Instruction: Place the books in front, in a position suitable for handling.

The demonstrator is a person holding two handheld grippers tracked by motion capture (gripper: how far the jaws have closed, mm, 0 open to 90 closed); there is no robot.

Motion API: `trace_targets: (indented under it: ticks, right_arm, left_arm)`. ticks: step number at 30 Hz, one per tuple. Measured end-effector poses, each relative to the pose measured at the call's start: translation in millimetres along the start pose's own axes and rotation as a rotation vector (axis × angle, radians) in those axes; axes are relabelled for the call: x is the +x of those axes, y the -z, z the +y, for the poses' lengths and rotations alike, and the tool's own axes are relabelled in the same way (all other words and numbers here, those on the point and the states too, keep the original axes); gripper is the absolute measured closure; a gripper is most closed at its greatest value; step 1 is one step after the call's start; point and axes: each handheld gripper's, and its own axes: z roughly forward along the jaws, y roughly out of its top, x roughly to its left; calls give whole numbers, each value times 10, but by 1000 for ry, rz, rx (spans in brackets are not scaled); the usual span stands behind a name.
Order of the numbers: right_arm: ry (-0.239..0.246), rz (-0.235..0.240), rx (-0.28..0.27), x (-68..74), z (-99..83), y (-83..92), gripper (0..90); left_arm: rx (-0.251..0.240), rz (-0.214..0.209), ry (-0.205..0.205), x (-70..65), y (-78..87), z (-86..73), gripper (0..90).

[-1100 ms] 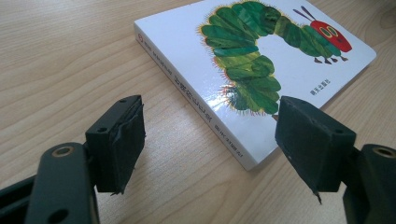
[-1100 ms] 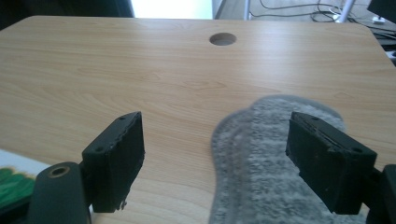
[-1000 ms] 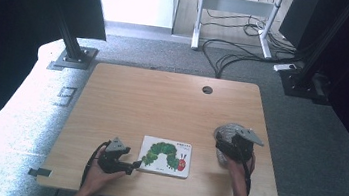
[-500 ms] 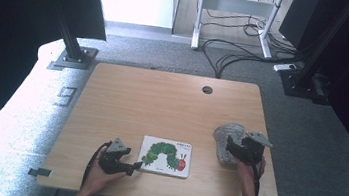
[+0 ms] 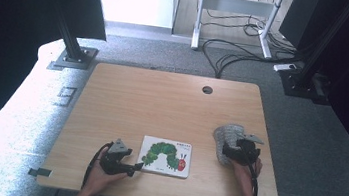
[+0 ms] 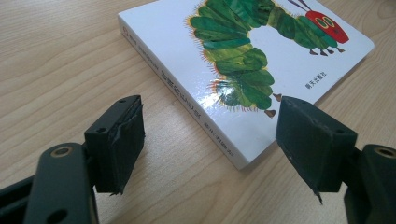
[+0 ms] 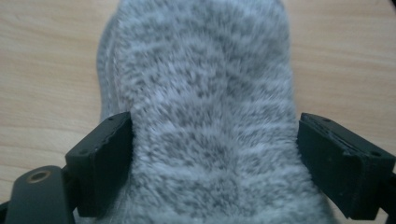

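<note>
The right claw [image 7: 212,163] is spread wide around the fuzzy grey knitted slipper [image 7: 205,116], right of the white caterpillar board book [image 5: 165,156]; it should be seated deeper, then squeezed evenly. The left claw [image 6: 210,144] is released too.

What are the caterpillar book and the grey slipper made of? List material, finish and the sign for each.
Caterpillar book: likely thick board with a glossy laminated cover; light glints on it and the edge is thick and white.
Grey slipper: soft fleecy or knitted fabric, matte; its mottled grey nap looks fuzzy.
</note>
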Motion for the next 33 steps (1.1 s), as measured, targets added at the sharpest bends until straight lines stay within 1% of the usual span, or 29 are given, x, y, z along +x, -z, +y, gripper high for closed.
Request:
trace_targets:
  ticks: [1,4,10,14,20,23,27,31,33]
  right_arm:
    - [-3,4,0,-4,-4,-1,148]
    - [-1,8,-3,-5,-8,20,228]
    - [20,10,-26,12,-25,50,427]
    - [35,18,-33,13,-28,66,516]
    - [32,26,-48,10,-25,105,592]
    - [18,50,-68,16,-19,143,609]
    - [-3,83,-111,33,3,217,620]
    - [-12,115,-160,72,46,325,621]
    - [-8,134,-187,115,71,378,621]
  left_arm:
    - [0,0,-1,-2,-1,0,243]
    - [-1,-2,-1,-9,-6,1,243]
    - [6,-8,-6,-29,-22,-1,243]
    - [5,-8,-6,-28,-22,1,243]
    - [4,-12,-8,-35,-18,3,243]
    - [5,-15,-10,-41,-24,4,243]
    - [8,-18,-11,-52,-37,6,243]
    - [12,-21,-18,-70,-45,8,242]
    - [14,-23,-21,-75,-52,9,242]
